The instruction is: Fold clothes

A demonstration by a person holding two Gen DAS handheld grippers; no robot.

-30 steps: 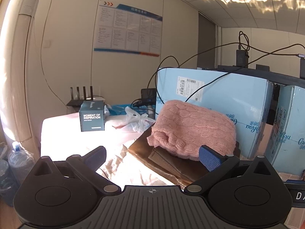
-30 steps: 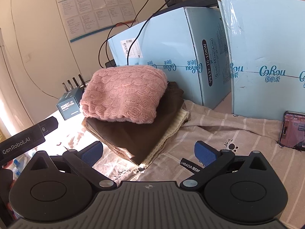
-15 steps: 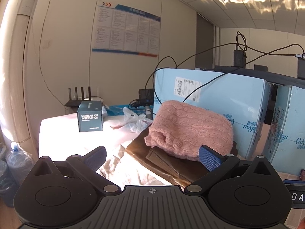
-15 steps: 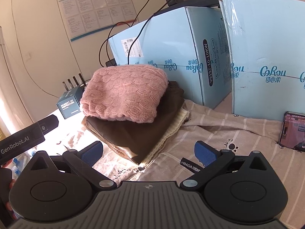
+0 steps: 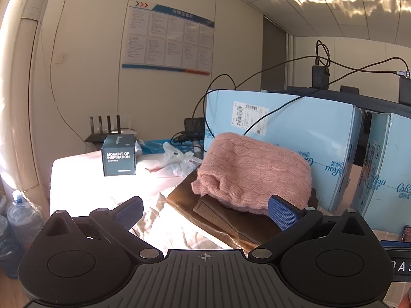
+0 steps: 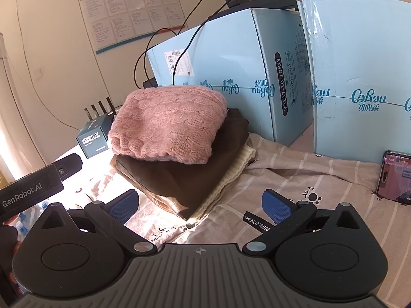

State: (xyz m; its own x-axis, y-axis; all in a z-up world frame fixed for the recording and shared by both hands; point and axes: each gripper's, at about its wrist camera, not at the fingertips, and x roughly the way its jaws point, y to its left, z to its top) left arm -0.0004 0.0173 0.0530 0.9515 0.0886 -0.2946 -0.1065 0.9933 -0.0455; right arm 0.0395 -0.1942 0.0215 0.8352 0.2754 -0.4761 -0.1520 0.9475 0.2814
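A folded pink cable-knit sweater [image 5: 254, 169] [image 6: 167, 123] lies on top of a stack of folded clothes: a dark brown garment [image 6: 179, 179] [image 5: 226, 218] and a cream knit [image 6: 231, 177] below it. The stack rests on a striped beige sheet [image 6: 295, 179]. My left gripper [image 5: 205, 213] is open and empty, held in front of the stack. My right gripper [image 6: 200, 205] is open and empty, just short of the stack's near corner. The left gripper's body shows at the left of the right wrist view [image 6: 33, 187].
Light blue cartons [image 6: 231, 59] [image 5: 295, 138] stand right behind the stack. A small dark box [image 5: 118, 158] and a white plastic bag [image 5: 179, 159] sit to the left. A phone [image 6: 394, 177] leans at the right. Water bottles [image 5: 18, 220] stand on the floor at left.
The left gripper has drifted slightly, so the stack sits a little further left in its view. The right gripper and the clothes have barely moved.
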